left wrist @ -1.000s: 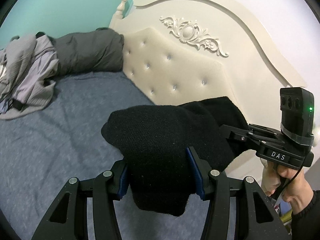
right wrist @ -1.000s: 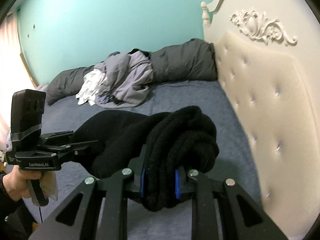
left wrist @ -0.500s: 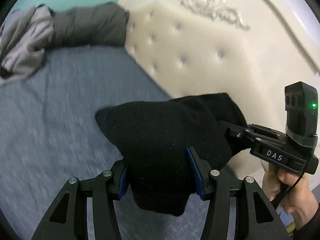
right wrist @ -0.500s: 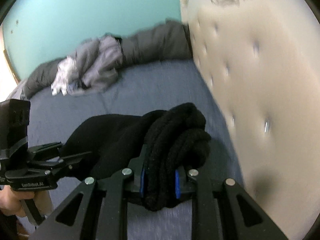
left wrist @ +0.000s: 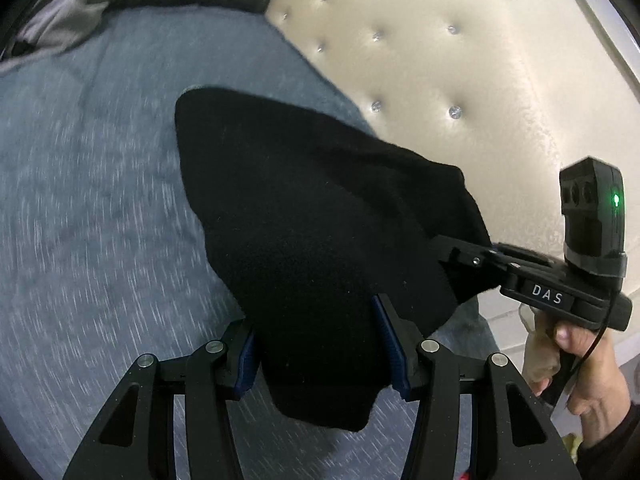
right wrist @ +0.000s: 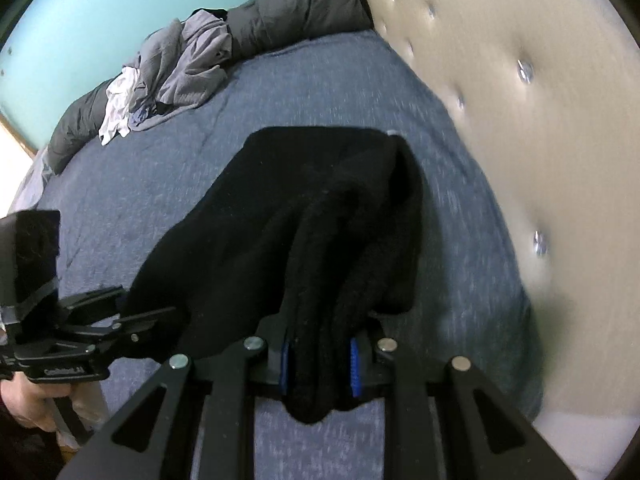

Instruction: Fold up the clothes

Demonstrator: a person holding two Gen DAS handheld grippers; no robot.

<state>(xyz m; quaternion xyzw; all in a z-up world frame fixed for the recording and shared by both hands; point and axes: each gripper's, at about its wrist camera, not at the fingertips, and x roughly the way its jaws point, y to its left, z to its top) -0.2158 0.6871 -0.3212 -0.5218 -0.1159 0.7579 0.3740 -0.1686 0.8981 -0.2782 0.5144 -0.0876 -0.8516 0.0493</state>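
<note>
Both grippers are clamped on one black knitted garment (left wrist: 320,220), apparently a sweater, carried between them above the blue-grey bed cover (left wrist: 88,200).

Left gripper (left wrist: 320,356): jaws stand moderately apart, the blue pads pressing a thick fold of the black knit from either side. A tongue of the fabric hangs below the pads toward the camera. From this view the garment spreads away in a broad dark mass, its far corner over the bed cover near the headboard edge.

Right gripper (right wrist: 320,364): jaws stand narrow, the blue pads pinching a bunched, rolled edge of the same garment. Several ridges of knit rise from the pads and run toward the headboard side. In the left wrist view this gripper (left wrist: 472,256) enters from the right, its fingertips buried in the cloth, with the person's hand (left wrist: 576,368) on its handle.

In the right wrist view the left gripper (right wrist: 132,320) reaches in from the lower left, its tips at the garment's near edge.

Whether the garment's underside touches the bed cover cannot be told; both views are motion-blurred.

Surroundings: a cream tufted headboard (right wrist: 520,80) runs along one edge of the bed. At the far edge, against the teal wall (right wrist: 100,12), lies a dark grey duvet (right wrist: 304,12) with a heap of grey and white clothes (right wrist: 176,68) on and beside it, well apart from the held garment.
</note>
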